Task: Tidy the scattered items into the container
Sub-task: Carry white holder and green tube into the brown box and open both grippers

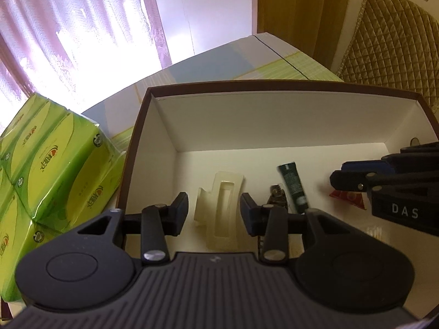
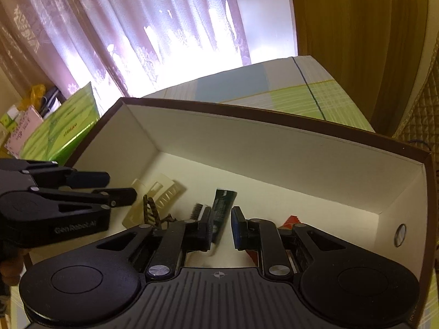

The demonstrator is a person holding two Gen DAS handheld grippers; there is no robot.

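Note:
A brown box with a white inside (image 1: 162, 137) (image 2: 247, 148) holds a cream hair claw clip (image 1: 222, 208) (image 2: 159, 192), a dark green tube (image 1: 293, 189) (image 2: 223, 200), a striped brown hair clip (image 1: 278, 196) (image 2: 151, 209) and a red packet (image 1: 348, 198) (image 2: 292, 219). My left gripper (image 1: 214, 211) is open and empty above the cream clip. It shows at the left of the right wrist view (image 2: 120, 186). My right gripper (image 2: 221, 229) is open and empty above the green tube. It shows at the right of the left wrist view (image 1: 340, 175).
A stack of green tissue packs (image 1: 49, 181) stands left of the box. The box rests on a plaid green and blue cloth (image 1: 274, 63) (image 2: 301, 90). A quilted headboard (image 1: 389, 44) is at the right. Curtains (image 2: 137, 27) hang behind.

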